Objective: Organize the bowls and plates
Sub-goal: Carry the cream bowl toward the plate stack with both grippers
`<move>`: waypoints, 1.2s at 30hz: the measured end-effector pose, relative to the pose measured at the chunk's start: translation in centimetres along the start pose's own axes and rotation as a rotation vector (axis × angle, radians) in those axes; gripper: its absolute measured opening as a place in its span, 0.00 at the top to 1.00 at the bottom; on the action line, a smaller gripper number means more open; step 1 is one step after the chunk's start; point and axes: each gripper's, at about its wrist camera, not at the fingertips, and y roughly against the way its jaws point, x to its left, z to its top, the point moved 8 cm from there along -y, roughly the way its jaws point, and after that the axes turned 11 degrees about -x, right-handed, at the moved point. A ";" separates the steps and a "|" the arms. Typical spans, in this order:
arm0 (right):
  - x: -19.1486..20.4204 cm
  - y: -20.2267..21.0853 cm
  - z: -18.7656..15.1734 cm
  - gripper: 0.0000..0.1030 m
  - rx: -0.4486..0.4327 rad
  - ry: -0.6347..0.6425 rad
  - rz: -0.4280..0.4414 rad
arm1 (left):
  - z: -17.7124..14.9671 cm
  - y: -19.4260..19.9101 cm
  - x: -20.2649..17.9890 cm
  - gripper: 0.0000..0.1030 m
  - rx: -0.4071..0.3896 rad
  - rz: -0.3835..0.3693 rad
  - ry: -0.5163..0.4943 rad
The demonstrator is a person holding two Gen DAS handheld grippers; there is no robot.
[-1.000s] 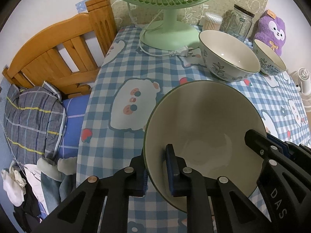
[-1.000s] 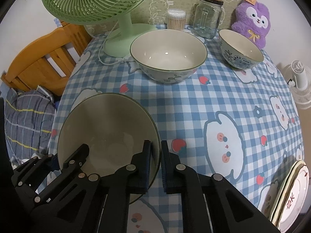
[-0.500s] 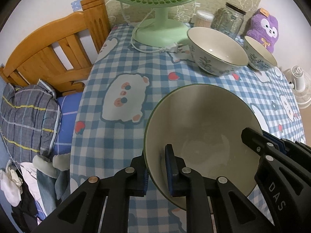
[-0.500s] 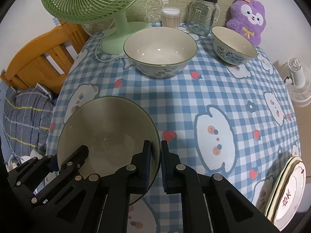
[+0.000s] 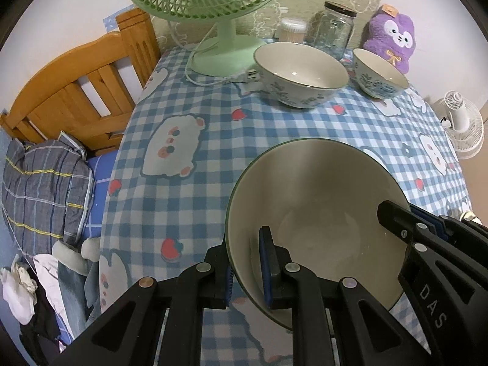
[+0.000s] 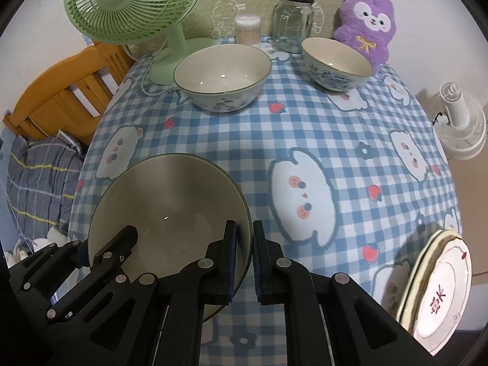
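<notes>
A large cream bowl with a dark green rim (image 5: pixel 320 201) (image 6: pixel 164 201) hangs over the near part of the checked table, held by both grippers. My left gripper (image 5: pixel 245 262) is shut on its left rim, one pad inside and one outside. My right gripper (image 6: pixel 244 253) is shut on the opposite rim, and its black fingers (image 5: pixel 405 222) show at the right of the left wrist view. A second large floral bowl (image 6: pixel 222 76) (image 5: pixel 300 73) stands at the back by the fan. A smaller blue-patterned bowl (image 6: pixel 337 62) (image 5: pixel 379 73) stands to its right. Stacked plates (image 6: pixel 439 296) lie at the near right edge.
A green desk fan (image 6: pixel 137 6) with its cord, a cotton-swab tub (image 6: pixel 247 29), a glass jar (image 6: pixel 292 21) and a purple plush (image 6: pixel 367 18) line the back of the table. A wooden bed frame (image 5: pixel 79 91) with bedding is on the left, a small white fan (image 6: pixel 460 122) on the right.
Both grippers have drawn back toward the near edge with the bowl between them; the fan and the two standing bowls now look farther away. Grips unchanged.
</notes>
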 end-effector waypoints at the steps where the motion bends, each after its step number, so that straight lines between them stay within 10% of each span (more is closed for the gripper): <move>1: -0.4 0.3 -0.2 0.88 -0.003 0.002 0.000 | -0.1 0.2 -0.3 0.88 -0.002 0.003 -0.002; 36: -11.4 5.6 -8.7 0.88 0.019 0.031 0.020 | -7.8 5.2 -12.2 0.88 -0.004 0.022 -0.012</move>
